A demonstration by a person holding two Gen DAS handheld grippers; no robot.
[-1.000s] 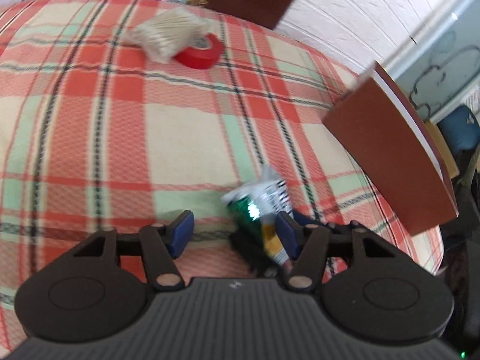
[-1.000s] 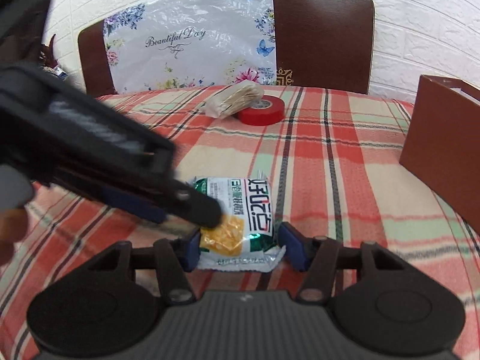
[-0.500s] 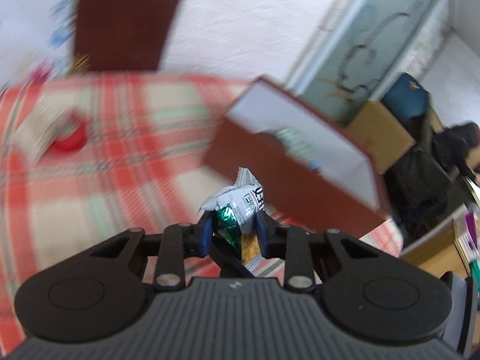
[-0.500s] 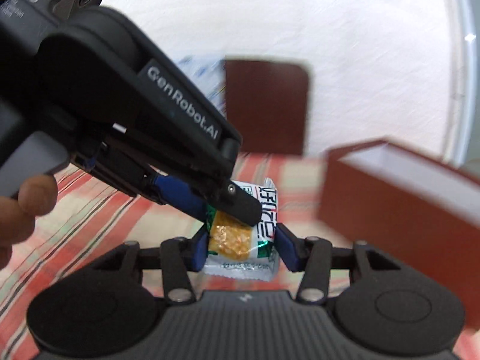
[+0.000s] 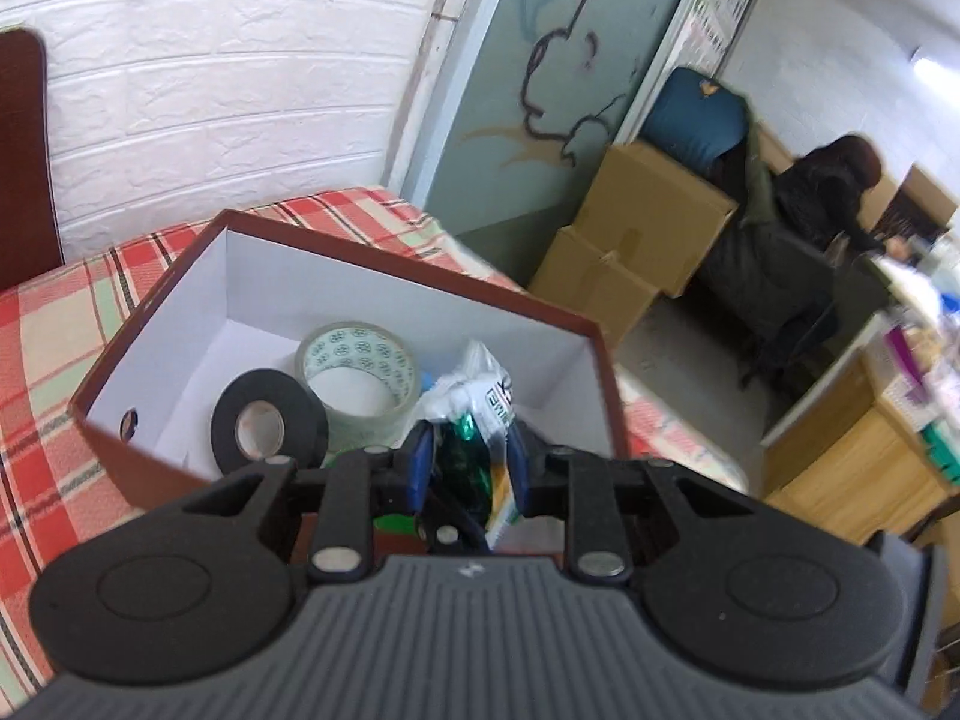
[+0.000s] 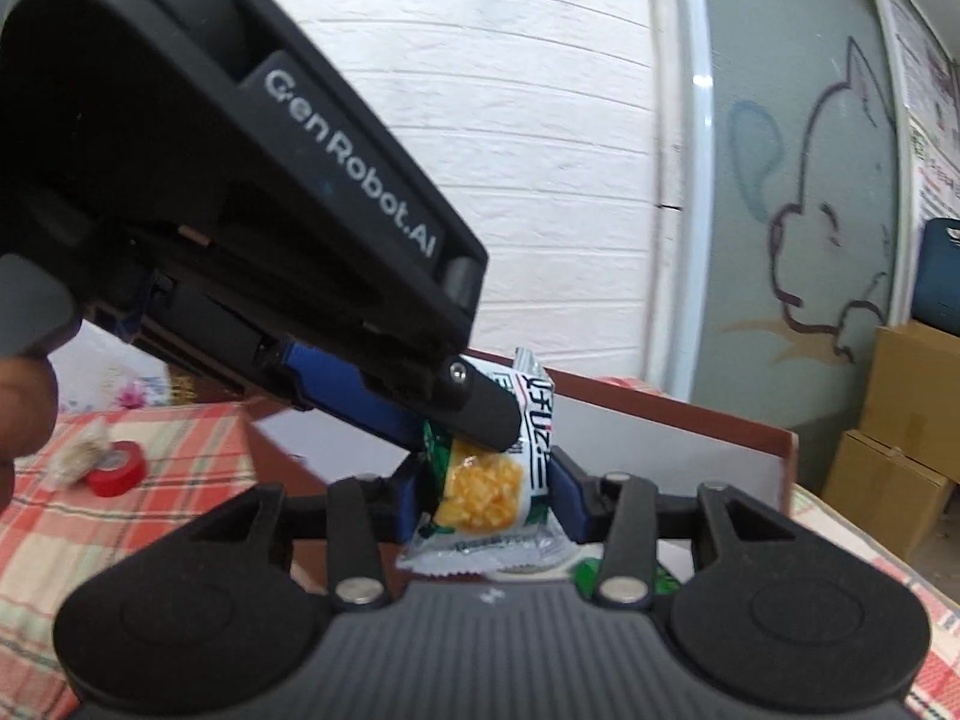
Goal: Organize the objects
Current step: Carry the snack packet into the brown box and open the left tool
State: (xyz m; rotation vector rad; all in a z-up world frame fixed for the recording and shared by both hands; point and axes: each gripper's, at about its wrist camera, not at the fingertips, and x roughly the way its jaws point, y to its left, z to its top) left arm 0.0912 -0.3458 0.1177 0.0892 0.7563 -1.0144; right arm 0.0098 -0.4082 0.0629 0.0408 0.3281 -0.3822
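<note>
A green and white snack packet [image 5: 480, 402] hangs over the open brown box [image 5: 372, 252] on the plaid tablecloth. My left gripper [image 5: 468, 462] pinches the packet's upper part, its jaws still closing on it. In the right wrist view the left gripper [image 6: 480, 414] reaches in from the upper left, and my right gripper [image 6: 485, 474] has the packet [image 6: 534, 420] between its blue pads, the jaws easing apart while the pads still touch it. Inside the box lie a black tape roll [image 5: 264, 420] and a clear tape roll [image 5: 360, 372].
A red tape roll [image 6: 117, 468] and a pale bundle [image 6: 78, 456] lie on the tablecloth [image 6: 36, 528] to the left. Beyond the table's edge stand stacked cardboard boxes [image 5: 636, 240] and a seated person [image 5: 828, 198]. A dark chair back [image 5: 18, 150] stands far left.
Both grippers lifted the packet off the tablecloth and carried it right, over the brown box. The left jaws went from wide apart to closed on the packet.
</note>
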